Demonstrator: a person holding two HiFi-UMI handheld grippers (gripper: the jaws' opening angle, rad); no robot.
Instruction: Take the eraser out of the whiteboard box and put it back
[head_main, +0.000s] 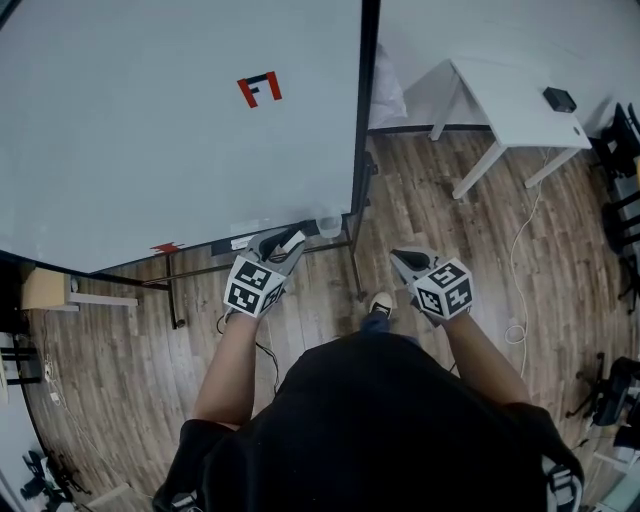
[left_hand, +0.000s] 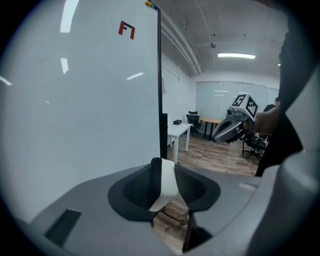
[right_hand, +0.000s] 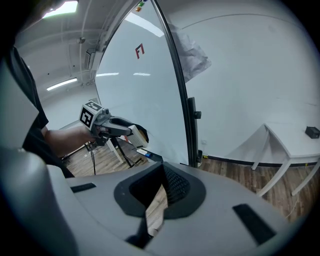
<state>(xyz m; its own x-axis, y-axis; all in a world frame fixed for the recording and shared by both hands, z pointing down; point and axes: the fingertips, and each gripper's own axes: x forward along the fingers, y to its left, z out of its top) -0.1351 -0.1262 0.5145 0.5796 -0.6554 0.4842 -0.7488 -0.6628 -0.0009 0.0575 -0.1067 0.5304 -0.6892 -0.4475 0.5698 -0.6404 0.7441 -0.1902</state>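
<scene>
The whiteboard (head_main: 150, 130) fills the left of the head view, and a small clear box (head_main: 328, 226) sits at its lower right corner. My left gripper (head_main: 283, 250) is shut on the eraser (head_main: 293, 240), a white block with a dark face, held just in front of the board's bottom edge. In the left gripper view the eraser (left_hand: 169, 182) stands upright between the pads. My right gripper (head_main: 405, 262) hangs to the right over the floor with its tips together and nothing in them. From the right gripper view, the left gripper (right_hand: 137, 134) shows with the eraser near the ledge (right_hand: 149, 155).
The whiteboard's black frame post (head_main: 362, 130) and its stand legs (head_main: 175, 300) are close ahead. A white table (head_main: 510, 110) with a small black device (head_main: 559, 99) stands at the back right. Cables (head_main: 518, 280) trail on the wooden floor. My shoe (head_main: 380, 303) shows below.
</scene>
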